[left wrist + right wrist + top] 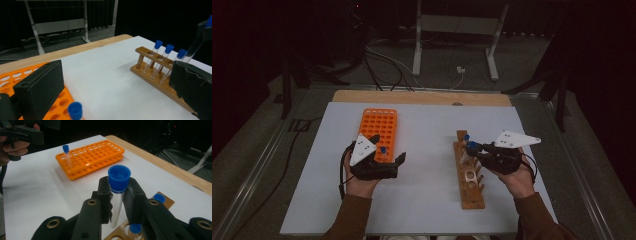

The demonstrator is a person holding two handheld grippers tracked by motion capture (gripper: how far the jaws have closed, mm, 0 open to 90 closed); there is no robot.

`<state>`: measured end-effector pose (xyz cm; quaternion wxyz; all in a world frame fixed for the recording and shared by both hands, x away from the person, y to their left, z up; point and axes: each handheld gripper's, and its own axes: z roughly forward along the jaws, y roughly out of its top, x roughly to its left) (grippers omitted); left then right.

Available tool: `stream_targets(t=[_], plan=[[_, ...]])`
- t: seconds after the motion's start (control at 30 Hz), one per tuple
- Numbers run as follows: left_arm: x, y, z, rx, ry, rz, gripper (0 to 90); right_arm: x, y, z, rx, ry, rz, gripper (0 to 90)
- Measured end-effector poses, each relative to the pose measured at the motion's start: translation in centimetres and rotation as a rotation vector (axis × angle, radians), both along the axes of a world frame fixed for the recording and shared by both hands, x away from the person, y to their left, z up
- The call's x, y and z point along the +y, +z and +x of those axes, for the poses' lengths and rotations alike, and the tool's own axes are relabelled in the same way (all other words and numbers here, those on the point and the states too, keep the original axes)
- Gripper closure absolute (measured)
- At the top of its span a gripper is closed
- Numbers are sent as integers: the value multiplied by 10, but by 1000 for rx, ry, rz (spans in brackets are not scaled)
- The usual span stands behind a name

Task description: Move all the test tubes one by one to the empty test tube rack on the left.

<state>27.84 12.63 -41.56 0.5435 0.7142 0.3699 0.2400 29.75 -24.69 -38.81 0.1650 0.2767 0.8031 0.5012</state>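
Tube in hand: clear test tube [116,202] w/ blue cap [119,178], pinched just below the cap, upright w/ a slight tilt, its lower end above the wooden rack [470,175] at table's right side.
Look of tube: thin transparent wall, appears empty; cap wider than the body, so it likely acts as a stop in a hole.
Right gripper [117,195]: jaws closed on the tube from both sides, narrow gap only as wide as the glass.
Step, by judgement: transfer btwn racks, tube lifted at the wooden rack; can't tell from this moment alone whether it's coming out or going in.
Next move calls for: keeping tube vertical, steady grip on slick glass, lining tip w/ a hole before lowering.
Rack neighbours: three more capped tubes [165,61] standing at the far end.
Orange rack [379,131]: well apart, at left; one capped tube [67,155] standing in a near-edge hole.
Left gripper [386,159]: jaws wide apart, holding nothing, by the orange rack's near end.
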Motion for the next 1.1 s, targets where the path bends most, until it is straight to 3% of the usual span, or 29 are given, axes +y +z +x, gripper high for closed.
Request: stream_targets(t=[0.2,0.8,1.07,1.1], plan=[[-6,0,1,-1,-15,0,12,7,-4,7,29,6,32,771],[-34,-4,9,9,-92,15,20,37,-3,16,54,52,45,771],[-58,-9,13,30,-190,33,96,50,-6,21,74,76,56,770],[-61,-10,14,32,-207,34,147,53,-6,22,75,84,53,770]])
